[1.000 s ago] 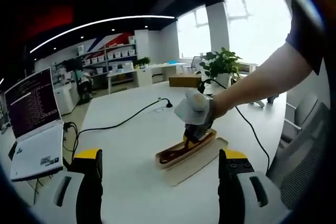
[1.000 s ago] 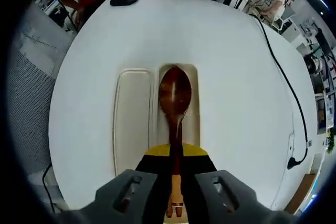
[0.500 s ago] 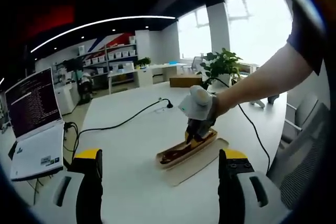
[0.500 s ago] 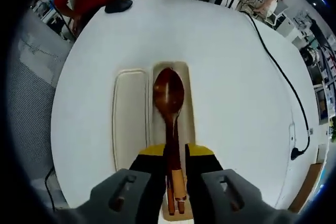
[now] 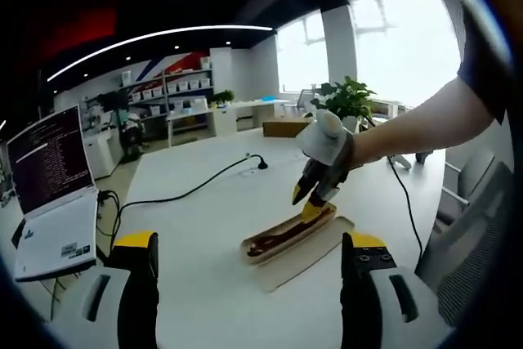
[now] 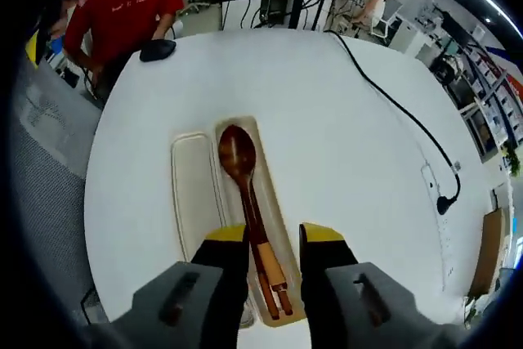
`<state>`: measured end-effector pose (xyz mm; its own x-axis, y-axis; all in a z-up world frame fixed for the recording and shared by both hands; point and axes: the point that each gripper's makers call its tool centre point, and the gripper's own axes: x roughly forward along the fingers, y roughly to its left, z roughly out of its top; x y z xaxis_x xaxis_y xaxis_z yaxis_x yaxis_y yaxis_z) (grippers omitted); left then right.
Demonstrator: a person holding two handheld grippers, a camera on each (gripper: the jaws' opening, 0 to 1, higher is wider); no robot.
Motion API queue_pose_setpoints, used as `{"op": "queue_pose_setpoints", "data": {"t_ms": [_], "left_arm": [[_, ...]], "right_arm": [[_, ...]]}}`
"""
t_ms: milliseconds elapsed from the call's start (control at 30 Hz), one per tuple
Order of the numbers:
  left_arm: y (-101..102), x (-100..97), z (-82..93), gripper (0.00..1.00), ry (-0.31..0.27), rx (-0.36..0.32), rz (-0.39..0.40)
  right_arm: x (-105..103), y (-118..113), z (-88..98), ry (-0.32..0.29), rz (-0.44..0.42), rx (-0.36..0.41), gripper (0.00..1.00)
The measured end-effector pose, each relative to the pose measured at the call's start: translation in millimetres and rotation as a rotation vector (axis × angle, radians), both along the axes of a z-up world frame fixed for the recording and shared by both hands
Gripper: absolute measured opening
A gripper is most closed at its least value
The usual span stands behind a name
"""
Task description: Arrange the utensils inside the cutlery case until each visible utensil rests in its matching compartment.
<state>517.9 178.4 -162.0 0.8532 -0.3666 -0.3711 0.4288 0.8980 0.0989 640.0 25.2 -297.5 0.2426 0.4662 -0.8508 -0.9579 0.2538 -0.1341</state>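
Dark wooden spoon (image 6: 245, 194) lies in the cream cutlery case's (image 6: 189, 194) right compartment—right gripper (image 6: 273, 239) at 6 o'clock, jaws parted and empty, presumably for clearance; left gripper (image 5: 249, 255) likewise open, idle.

laptop screen (image 5: 51, 157) text, too small to read

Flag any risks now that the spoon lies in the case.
The right gripper is open with its fingers straddling the spoon handle; lifting crookedly might snag it. The lid lies beside the case near the table edge, so a nudge could push it off.
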Motion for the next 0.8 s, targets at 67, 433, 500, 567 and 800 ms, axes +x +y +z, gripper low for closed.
{"op": "queue_pose_setpoints", "data": {"t_ms": [67,433,500,567,800], "left_arm": [[-1,-0.2,-0.4,0.95,0.003,-0.001,-0.002],[-5,-1.5,3.1,0.95,-0.006,-0.004,-0.014],[-7,-2.1,4.0,0.95,-0.007,-0.01,-0.018],[-9,-3.0,5.0,0.95,-0.011,-0.011,-0.025],[-17,-4.7,8.0,0.95,-0.02,-0.014,-0.048]], "right_arm": [[-2,-5,8.1,0.007,-0.066,0.055,0.25],[-33,-44,43.6,-0.016,-0.244,0.181,0.3],[-43,-53,48.8,-0.004,-0.283,0.2,0.31],[-52,-64,53.8,-0.01,-0.313,0.215,0.31],[-89,-97,58.9,0.007,-0.407,0.224,0.33]]}}
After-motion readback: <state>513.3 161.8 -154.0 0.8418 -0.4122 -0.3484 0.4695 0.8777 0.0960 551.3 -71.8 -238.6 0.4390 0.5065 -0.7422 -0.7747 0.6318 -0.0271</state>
